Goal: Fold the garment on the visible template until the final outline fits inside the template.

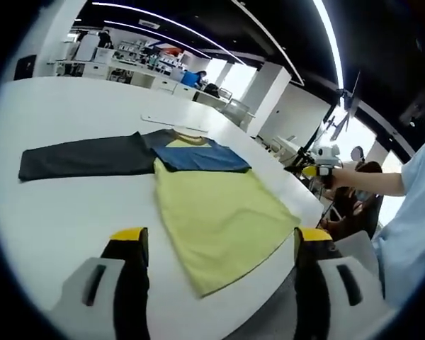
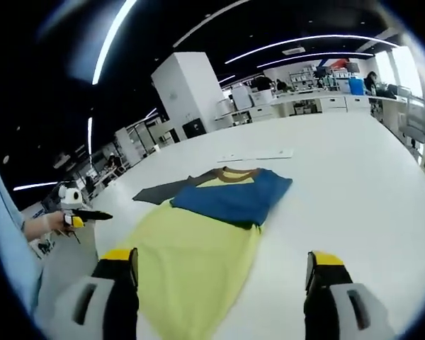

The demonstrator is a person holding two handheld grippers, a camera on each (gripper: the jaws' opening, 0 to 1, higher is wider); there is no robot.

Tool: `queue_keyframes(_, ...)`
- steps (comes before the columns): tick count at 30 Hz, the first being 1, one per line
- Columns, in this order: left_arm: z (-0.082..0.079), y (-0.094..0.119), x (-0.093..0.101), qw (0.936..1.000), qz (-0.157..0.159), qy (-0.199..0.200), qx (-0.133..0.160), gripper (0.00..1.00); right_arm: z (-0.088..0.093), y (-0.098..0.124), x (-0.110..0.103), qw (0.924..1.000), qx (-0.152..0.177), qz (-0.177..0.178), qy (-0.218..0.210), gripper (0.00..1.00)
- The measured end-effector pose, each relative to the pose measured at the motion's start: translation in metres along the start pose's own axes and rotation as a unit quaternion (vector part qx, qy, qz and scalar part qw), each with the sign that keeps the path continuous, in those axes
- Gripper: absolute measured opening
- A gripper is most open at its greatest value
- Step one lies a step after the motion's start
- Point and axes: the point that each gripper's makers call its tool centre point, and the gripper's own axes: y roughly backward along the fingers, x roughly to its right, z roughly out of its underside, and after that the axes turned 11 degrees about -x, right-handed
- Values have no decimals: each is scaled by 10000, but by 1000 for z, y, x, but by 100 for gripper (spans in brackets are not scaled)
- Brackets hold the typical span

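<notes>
The garment (image 1: 212,212) lies flat on the white desk (image 1: 71,212), its yellow body running toward the near desk edge and its hem corner almost at that edge. One dark grey sleeve (image 1: 85,157) is stretched out straight from the shoulder, while the other side is already turned in, showing as a blue panel (image 1: 202,158) lying across the chest just below the brown collar (image 1: 191,138). Beyond the collar a thin white sheet (image 2: 258,154) rests on the desk; I take it for the template, though I cannot tell that for sure, and the garment does not lie on it. My left claw (image 1: 219,248) hangs over the hem end with its jaws spread wide and nothing between them; my right claw (image 2: 223,265) is likewise wide open and empty, above the lower yellow part. In the right gripper view my left claw (image 2: 76,212) shows off beside the garment, away from the cloth. This is light, limp knit cloth: I judge it will sag, drag and wrinkle if I pull from one point, and it will slide easily on the smooth desk. The outstretched sleeve looks like the next fold, so I would pinch it near the cuff, lift only enough to clear the desk, and lay it across the chest. For the long fold I would take the two hem corners together, one in each claw.
</notes>
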Motion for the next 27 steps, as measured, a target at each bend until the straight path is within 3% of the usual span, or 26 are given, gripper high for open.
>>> queue_keyframes(7, -14, 6, -32, 9992, -359, 121, 101, 99, 7, 22, -6, 9999, 44, -39, 155, 100)
queue_keyframes(13, -28, 13, -70, 9965, -826, 96, 109, 94, 9, 38, -4, 9998, 138, -42, 171, 100)
queue_keyframes(15, -30, 15, -89, 9943, -1051, 152, 68, 93, 9, 41, -3, 9997, 208, -59, 149, 100)
queue_keyframes(16, -43, 22, -112, 9906, -1313, 294, 255, 90, 9, 44, 1, 9995, 252, -76, 144, 100)
queue_keyframes(22, -48, 42, -150, 9762, -2045, 650, 322, 84, 6, 40, 1, 9990, 337, -240, 161, 100)
queue_keyframes(27, -52, 51, -172, 9717, -2244, 668, 322, 80, 1, 38, -2, 9986, 380, -263, 267, 100)
